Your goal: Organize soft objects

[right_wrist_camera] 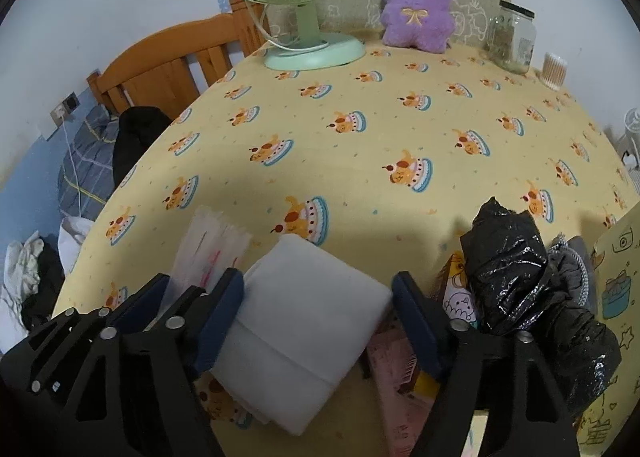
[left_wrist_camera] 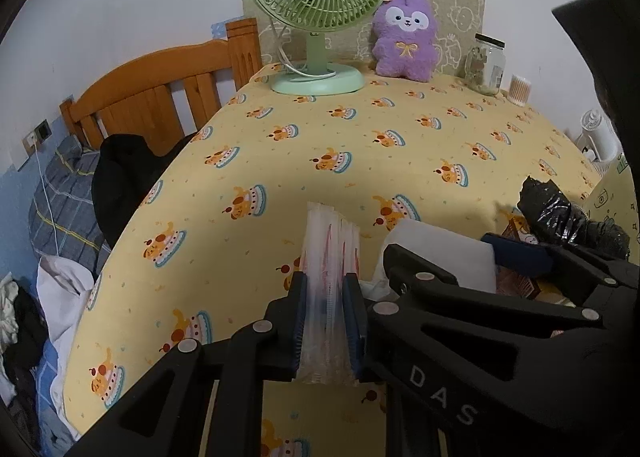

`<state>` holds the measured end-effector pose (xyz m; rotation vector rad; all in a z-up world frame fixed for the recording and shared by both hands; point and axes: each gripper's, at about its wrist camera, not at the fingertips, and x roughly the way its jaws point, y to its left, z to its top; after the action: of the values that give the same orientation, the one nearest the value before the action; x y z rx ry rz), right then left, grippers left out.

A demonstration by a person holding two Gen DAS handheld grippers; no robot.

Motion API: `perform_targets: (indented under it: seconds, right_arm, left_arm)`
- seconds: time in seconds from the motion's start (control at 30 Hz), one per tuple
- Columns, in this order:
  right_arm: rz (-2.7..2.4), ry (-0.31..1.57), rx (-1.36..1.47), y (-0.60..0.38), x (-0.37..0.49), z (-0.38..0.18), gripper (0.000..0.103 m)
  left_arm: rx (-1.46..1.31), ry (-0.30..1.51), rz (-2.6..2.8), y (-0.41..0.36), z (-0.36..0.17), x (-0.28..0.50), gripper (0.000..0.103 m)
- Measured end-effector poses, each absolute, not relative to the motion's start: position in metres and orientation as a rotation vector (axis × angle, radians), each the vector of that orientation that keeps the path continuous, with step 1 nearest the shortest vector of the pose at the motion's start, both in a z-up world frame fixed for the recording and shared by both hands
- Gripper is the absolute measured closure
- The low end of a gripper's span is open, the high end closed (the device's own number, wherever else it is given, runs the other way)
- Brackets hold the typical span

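Observation:
My left gripper (left_wrist_camera: 327, 285) is shut on a stack of clear plastic bags (left_wrist_camera: 329, 253) with red print, held on edge just above the yellow cake-print tablecloth (left_wrist_camera: 280, 145). The bags also show in the right wrist view (right_wrist_camera: 208, 253), with the left gripper around them. My right gripper (right_wrist_camera: 318, 289) is open, its blue pads on either side of a folded white cloth (right_wrist_camera: 304, 317) that lies on the cloth-covered table; the pads do not squeeze it. The white cloth also shows in the left wrist view (left_wrist_camera: 440, 249). A crumpled black plastic bag (right_wrist_camera: 520, 281) lies just right of the right gripper.
At the back stand a green fan (left_wrist_camera: 316, 17), a purple plush toy (left_wrist_camera: 404, 37), a glass jar (left_wrist_camera: 486, 65) and a cotton-swab tub (left_wrist_camera: 519, 89). A pink comb-like item (right_wrist_camera: 396, 361) lies under the right gripper. A wooden bed (left_wrist_camera: 160, 89) with clothes is to the left.

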<state>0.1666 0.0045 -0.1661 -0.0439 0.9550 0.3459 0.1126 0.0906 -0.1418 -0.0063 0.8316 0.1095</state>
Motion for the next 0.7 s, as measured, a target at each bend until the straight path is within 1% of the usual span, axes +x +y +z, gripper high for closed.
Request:
perform_targets:
  seconds: [0.1, 0.13, 0.17, 0.23, 0.3, 0.4, 0.7]
  right_arm:
    - [0.36, 0.958, -0.041, 0.007, 0.165, -0.166, 0.046]
    - [0.362, 0.958, -0.041, 0.008, 0.165, -0.166, 0.049]
    - [0.368, 0.958, -0.041, 0.008, 0.164, -0.165, 0.053]
    - [0.387, 0.952, -0.019, 0.007, 0.163, -0.165, 0.058]
    - [0.39, 0.944, -0.024, 0.007, 0.162, -0.163, 0.06]
    - [0.387, 0.93, -0.031, 0.007, 0.159, -0.158, 0.064]
    - [0.371, 0.904, -0.034, -0.001, 0.157, -0.145, 0.064]
  left_arm:
    - [-0.027, 0.84, 0.082, 0.092, -0.142, 0.114, 0.087]
    - [-0.03, 0.843, 0.081, 0.092, -0.142, 0.113, 0.087]
    - [-0.035, 0.843, 0.076, 0.091, -0.142, 0.113, 0.088]
    - [-0.041, 0.846, 0.067, 0.091, -0.141, 0.113, 0.089]
    - [-0.05, 0.843, 0.057, 0.09, -0.139, 0.112, 0.091]
    - [-0.064, 0.843, 0.046, 0.09, -0.136, 0.111, 0.092]
    - [-0.05, 0.825, 0.051, 0.082, -0.124, 0.11, 0.092]
